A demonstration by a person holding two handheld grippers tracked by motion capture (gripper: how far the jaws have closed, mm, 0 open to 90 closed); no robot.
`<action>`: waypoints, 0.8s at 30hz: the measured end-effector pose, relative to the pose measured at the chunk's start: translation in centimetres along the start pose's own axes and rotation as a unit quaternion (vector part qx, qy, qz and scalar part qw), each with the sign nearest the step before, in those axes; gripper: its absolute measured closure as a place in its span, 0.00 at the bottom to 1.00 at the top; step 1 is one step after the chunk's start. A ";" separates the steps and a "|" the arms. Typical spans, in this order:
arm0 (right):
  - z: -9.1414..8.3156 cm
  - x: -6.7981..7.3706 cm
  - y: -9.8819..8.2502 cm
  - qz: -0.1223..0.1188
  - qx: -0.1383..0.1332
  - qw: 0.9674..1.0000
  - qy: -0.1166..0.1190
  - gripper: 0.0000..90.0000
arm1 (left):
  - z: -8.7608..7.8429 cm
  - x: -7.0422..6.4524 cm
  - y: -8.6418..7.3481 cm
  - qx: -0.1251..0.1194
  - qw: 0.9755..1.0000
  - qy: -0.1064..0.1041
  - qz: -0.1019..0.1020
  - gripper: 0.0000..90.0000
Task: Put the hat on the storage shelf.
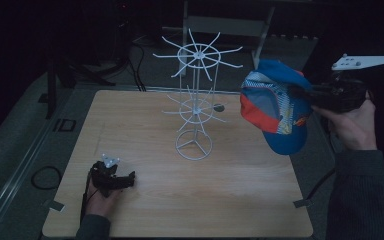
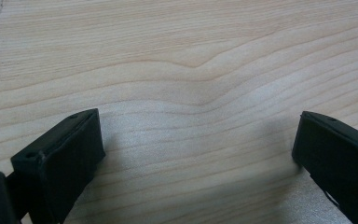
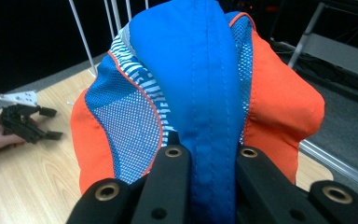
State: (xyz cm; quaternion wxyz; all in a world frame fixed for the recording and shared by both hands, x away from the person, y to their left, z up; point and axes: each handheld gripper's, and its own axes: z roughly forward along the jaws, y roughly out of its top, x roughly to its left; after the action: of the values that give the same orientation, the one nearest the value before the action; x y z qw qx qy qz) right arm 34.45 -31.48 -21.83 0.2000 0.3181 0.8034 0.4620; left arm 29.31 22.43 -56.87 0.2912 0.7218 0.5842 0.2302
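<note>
Wooden tabletop is lain on by the left gripper, jaws apart, while a blue-orange cap is clamped in the right gripper beside the white wire rack.

You face a light wooden table under dim light, grey carpeted floor around it, black cables at your 9 o'clock, a pale metal frame at 12 o'clock, darkness beyond
</note>
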 end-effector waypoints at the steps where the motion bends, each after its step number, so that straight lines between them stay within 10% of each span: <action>1: 0.0 0.0 0.0 0.001 -0.001 1.000 -0.001 0.98 | 0.0 0.0 0.0 0.000 1.000 0.000 0.000 0.03; 24: -1.3 -0.2 1.9 0.033 -0.048 0.998 -0.006 0.98 | 0.0 0.0 0.0 0.000 1.000 0.000 0.000 0.03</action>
State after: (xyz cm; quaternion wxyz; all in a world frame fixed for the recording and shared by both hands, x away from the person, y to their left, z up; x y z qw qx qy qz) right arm 34.39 -31.69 -19.59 0.2048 0.3374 0.7681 0.5042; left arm 29.32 22.41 -56.88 0.2916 0.7214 0.5844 0.2302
